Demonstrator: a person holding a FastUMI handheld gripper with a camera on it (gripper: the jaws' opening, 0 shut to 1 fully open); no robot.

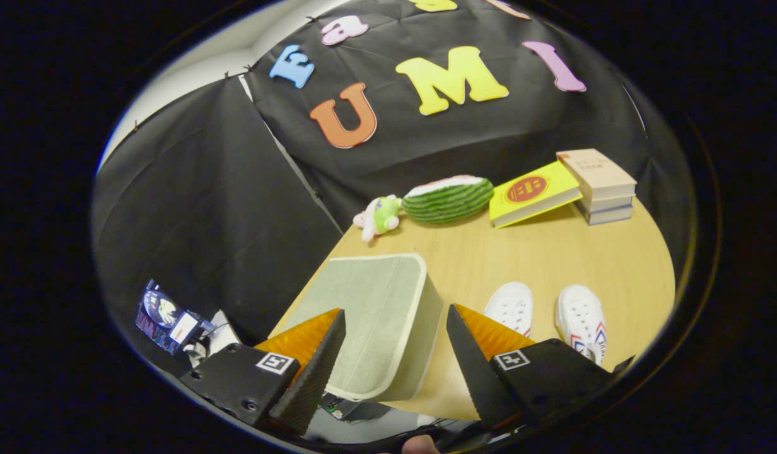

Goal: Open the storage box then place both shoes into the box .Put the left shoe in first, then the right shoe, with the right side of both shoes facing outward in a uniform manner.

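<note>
tongs spread wide over a closed storage box on a wooden desk.
beside the box stand two white shoes; beyond it, plush toys, books, black cloth wall.

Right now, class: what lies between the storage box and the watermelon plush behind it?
In the gripper view, only bare tabletop separates the storage box from the watermelon plush. The gripper hangs open above the box.
</note>
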